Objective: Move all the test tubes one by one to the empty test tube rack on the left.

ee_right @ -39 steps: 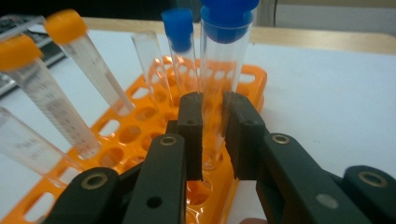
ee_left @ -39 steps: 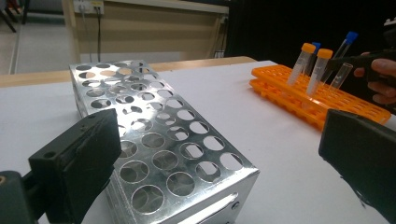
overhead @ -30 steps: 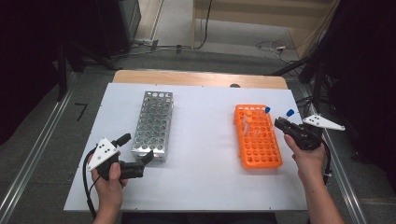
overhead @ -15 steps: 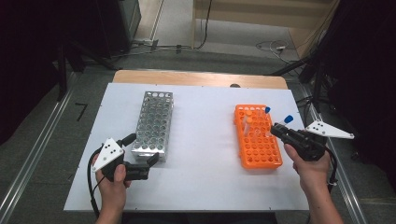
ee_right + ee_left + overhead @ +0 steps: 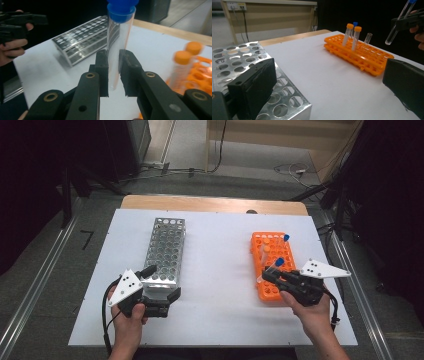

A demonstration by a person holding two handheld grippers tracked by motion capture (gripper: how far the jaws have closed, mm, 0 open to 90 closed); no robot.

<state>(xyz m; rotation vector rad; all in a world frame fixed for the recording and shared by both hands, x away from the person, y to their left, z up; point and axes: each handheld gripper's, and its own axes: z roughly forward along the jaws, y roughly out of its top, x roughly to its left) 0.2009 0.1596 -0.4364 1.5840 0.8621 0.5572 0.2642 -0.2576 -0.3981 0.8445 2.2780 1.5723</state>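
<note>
Blue-capped tube held clear of the orange rack

The left gripper (image 5: 165,287) is kept spread at the metal rack's (image 5: 165,247) near end; a blue-capped tube (image 5: 117,45) is pinched in the right gripper (image 5: 272,272), above the orange rack's (image 5: 262,292) near end.
</note>
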